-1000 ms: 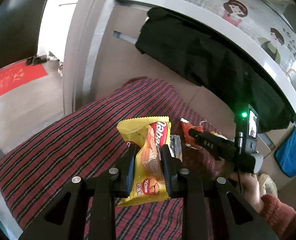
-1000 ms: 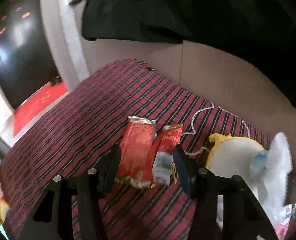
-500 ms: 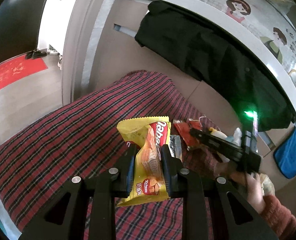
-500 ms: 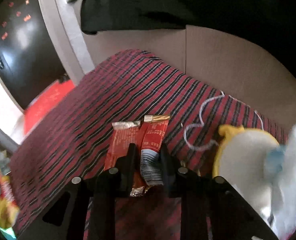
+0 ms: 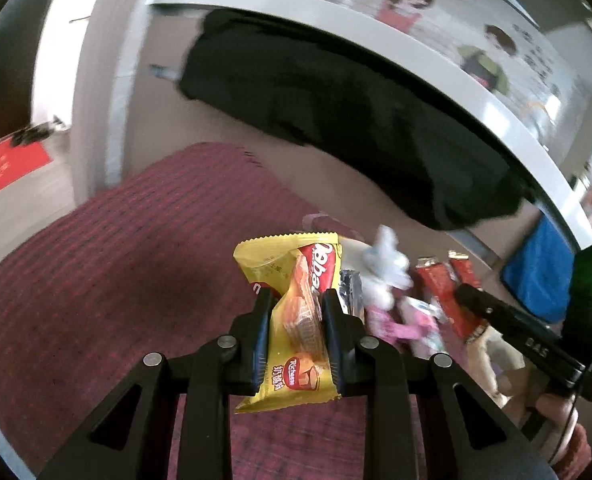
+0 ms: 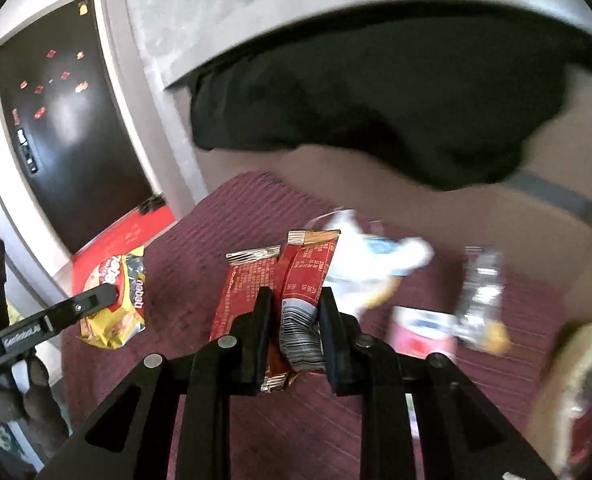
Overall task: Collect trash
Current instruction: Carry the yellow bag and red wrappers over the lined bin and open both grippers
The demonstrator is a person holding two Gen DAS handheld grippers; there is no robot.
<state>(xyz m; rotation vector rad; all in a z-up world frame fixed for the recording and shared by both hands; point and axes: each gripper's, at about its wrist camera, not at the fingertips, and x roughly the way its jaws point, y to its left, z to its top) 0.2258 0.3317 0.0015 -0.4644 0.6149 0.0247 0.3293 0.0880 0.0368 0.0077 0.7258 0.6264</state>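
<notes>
A dark red striped blanket [image 5: 143, 248] covers a bed or couch set against a beige panel [image 6: 436, 216]; which of the two it is cannot be told. A black garment [image 5: 336, 120] hangs over the grey rail [image 5: 436, 56] above the panel. Behind the rail the wall carries cartoon figures [image 5: 404, 0] and some writing too blurred to read. A blue cloth [image 5: 544, 264] hangs at the right end. In the right wrist view a black door [image 6: 67, 132] with small red stickers stands beyond a grey post, and a red mat [image 6: 135, 228] with faint gold print lies on the floor before it.

The left hand-held gripper [image 5: 296, 336] is clamped on a yellow wafer packet [image 5: 296, 312], held upright above the blanket; its red label reads partly "nabati" and "Richeese", with Chinese characters beside it. The right hand-held gripper [image 6: 293, 332] is closed on two red wrappers [image 6: 287, 292], lifted clear of the blanket; one shows a barcode and small Chinese print, unreadable. A hand [image 5: 556, 436] holds the right tool.

More trash lies on the blanket near the panel: crumpled white paper [image 6: 368, 264], a silvery wrapper [image 6: 480, 300] and a pink-and-white packet [image 6: 424, 328], all blurred.
</notes>
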